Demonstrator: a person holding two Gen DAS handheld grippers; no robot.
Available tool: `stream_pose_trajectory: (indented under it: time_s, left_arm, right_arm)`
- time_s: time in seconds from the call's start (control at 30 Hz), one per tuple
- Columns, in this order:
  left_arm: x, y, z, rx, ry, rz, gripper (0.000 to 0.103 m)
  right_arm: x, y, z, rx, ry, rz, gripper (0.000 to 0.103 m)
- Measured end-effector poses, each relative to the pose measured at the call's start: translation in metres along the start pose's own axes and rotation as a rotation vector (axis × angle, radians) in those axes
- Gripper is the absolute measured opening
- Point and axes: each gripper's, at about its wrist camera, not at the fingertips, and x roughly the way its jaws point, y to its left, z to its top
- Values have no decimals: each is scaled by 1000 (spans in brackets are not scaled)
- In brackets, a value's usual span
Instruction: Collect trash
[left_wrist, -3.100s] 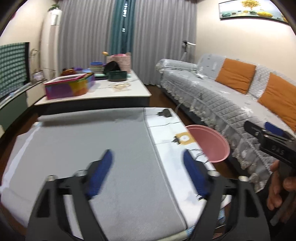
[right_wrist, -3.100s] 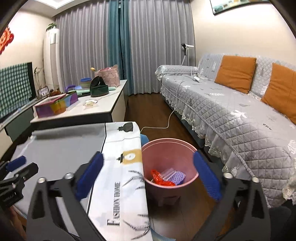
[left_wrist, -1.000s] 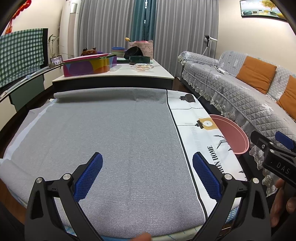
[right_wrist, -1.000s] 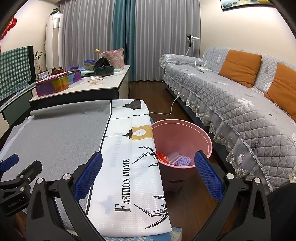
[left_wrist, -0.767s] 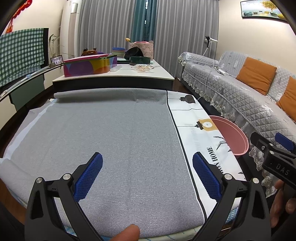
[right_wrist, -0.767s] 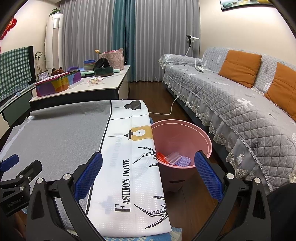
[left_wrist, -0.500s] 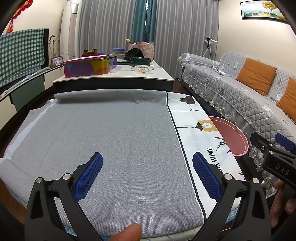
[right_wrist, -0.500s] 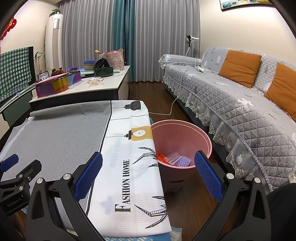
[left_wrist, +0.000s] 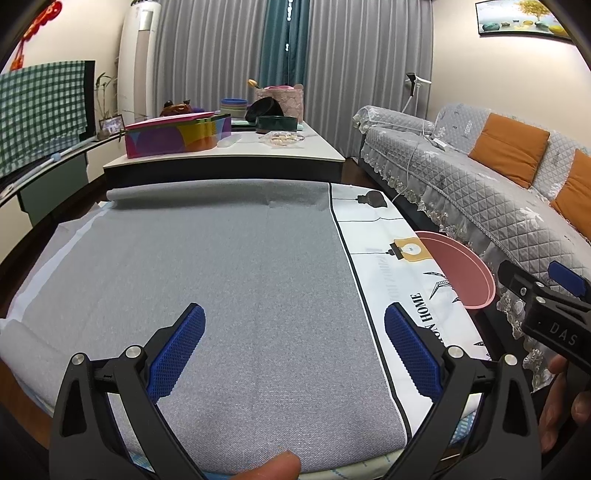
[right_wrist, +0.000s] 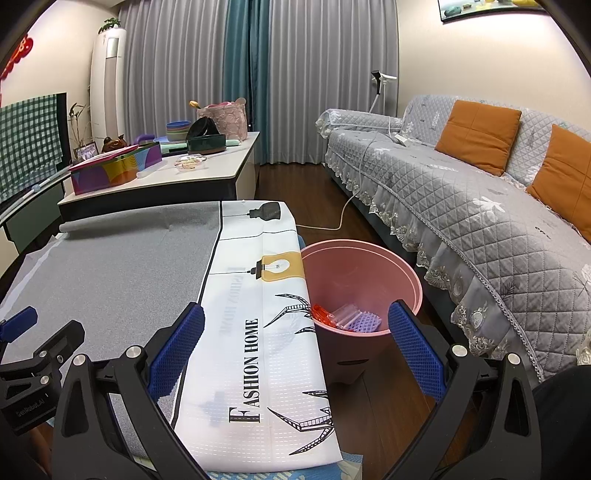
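Trash sits in the round pink plastic bin (right_wrist: 360, 280) on the floor, tight against the right edge of the bench (left_wrist: 229, 280): red wrapper (right_wrist: 322, 314), clear packet (right_wrist: 345, 314), purple ridged piece (right_wrist: 365, 322), placed there likely so items drop straight off the edge. Bench, under a grey woven mat with a white printed "FASHION HOME" strip (right_wrist: 255, 332), shows no loose trash, so collection looks done. Left gripper (left_wrist: 293, 341) and right gripper (right_wrist: 295, 338) both hover with fingers spread, holding nothing, right one aimed at the bin.

matt grey woven cloth (left_wrist: 221, 280), smooth pink plastic bin (right_wrist: 369, 273), quilted sofa cover (right_wrist: 461, 206), glossy wood floor (right_wrist: 295, 184)
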Motion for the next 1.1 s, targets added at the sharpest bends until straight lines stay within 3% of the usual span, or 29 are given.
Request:
stream_pose_trajectory:
  time_s: [1.1]
  left_arm:
    - [2, -7, -2, 27, 10, 3, 95]
  right_arm:
    - [-1, 0, 0, 1, 2, 0, 98]
